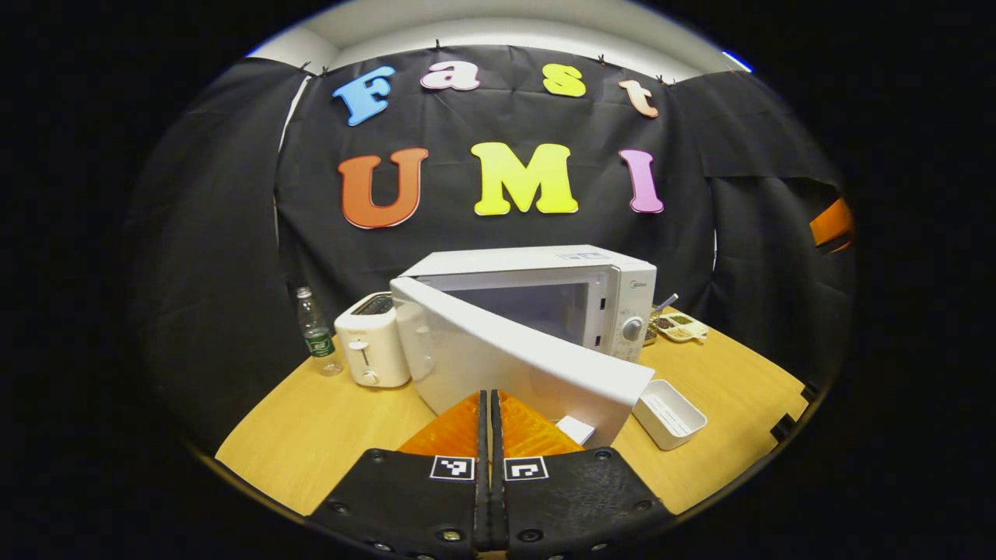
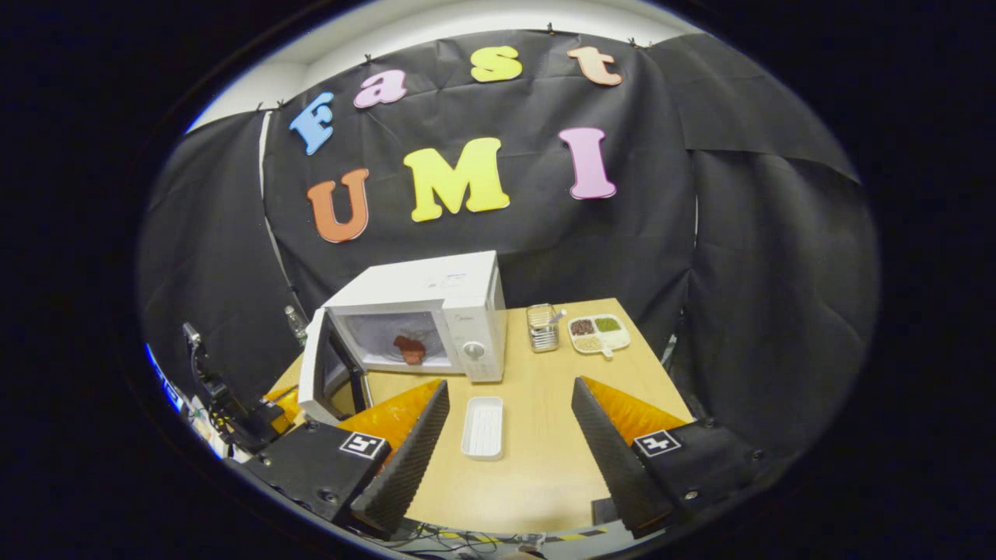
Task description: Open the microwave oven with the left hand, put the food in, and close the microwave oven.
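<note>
In the left gripper view, the left gripper (image 1: pixel 490 435) sits at the bottom with its two fingers pressed together, clenched with nothing between them. Just ahead of the fingertips stands the microwave oven (image 1: pixel 545 299) on the wooden table (image 1: pixel 311 428). Its door (image 1: pixel 513 362) is swung partway out, the free edge reaching forward and to the right of the gripper, close above the fingertips; whether the tips touch the door cannot be told. A small white block (image 1: pixel 576 428) lies just right of the fingertips, under the door's edge. Farther right of the gripper rests an empty white tray (image 1: pixel 669 414). Ahead and to the left stand a white toaster (image 1: pixel 371 339) and, beyond it, a clear plastic bottle (image 1: pixel 317 333). Ahead and to the right, past the oven's control side, a divided dish (image 1: pixel 681 325) holds small portions.

In the right gripper view, the right gripper (image 2: pixel 506 435) is released, its fingers spread wide apart and holding nothing. Between the fingers, just ahead, the white tray (image 2: pixel 482 428) lies flat and empty on the table (image 2: pixel 545 467). Ahead and left of the gripper the microwave oven (image 2: pixel 424 315) stands with its door (image 2: pixel 323 373) hanging open toward the left. The food (image 2: pixel 410 350), a reddish-brown piece, lies inside the cavity on its floor. Ahead and right of the gripper stand a small metal holder (image 2: pixel 542 327) with a utensil in it and the divided dish (image 2: pixel 597 333) just beside it. At the far left, beyond the door, part of the other gripper (image 2: pixel 233 412) shows, dark and hard to make out.
</note>
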Demonstrator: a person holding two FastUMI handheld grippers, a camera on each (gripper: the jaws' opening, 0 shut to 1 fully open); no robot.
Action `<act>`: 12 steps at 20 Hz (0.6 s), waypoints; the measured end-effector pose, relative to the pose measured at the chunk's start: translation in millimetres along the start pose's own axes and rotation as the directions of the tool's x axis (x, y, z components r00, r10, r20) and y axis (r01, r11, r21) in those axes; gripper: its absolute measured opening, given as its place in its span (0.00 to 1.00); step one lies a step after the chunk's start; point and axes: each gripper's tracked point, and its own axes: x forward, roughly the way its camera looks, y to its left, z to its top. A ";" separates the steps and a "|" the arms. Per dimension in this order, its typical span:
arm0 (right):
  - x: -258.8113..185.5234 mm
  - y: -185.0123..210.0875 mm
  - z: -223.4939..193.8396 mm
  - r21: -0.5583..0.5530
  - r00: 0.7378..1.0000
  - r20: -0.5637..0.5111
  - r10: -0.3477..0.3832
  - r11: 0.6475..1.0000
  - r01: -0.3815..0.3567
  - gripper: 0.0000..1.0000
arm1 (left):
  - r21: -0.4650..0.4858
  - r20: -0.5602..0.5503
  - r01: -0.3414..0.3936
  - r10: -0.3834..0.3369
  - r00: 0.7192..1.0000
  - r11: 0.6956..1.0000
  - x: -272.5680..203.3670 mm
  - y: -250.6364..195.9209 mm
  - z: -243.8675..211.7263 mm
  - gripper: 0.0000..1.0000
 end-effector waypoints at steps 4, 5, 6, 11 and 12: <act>29.4 -37.8 14.7 0.003 1.000 -0.007 0.000 1.000 0.000 0.91 | 0.024 -0.013 0.033 -0.032 0.999 0.999 35.3 -42.4 3.9 0.00; 35.4 -45.9 19.2 0.005 1.000 -0.005 -0.001 1.000 0.001 1.00 | 0.030 -0.014 0.039 -0.039 0.999 0.999 44.3 -51.2 5.7 0.00; 39.1 -52.3 21.9 0.002 1.000 -0.003 0.000 1.000 0.000 1.00 | 0.036 -0.012 0.045 -0.044 0.999 0.998 54.7 -59.6 8.7 0.00; 60.0 -78.3 26.7 -0.009 1.000 -0.021 0.002 1.000 -0.002 1.00 | 0.043 -0.020 0.062 -0.062 0.998 0.997 94.9 -86.2 17.0 0.00; 64.6 -83.2 26.9 -0.007 1.000 -0.023 0.001 1.000 -0.001 1.00 | 0.040 -0.023 0.064 -0.064 0.998 0.997 102.0 -89.0 18.7 0.00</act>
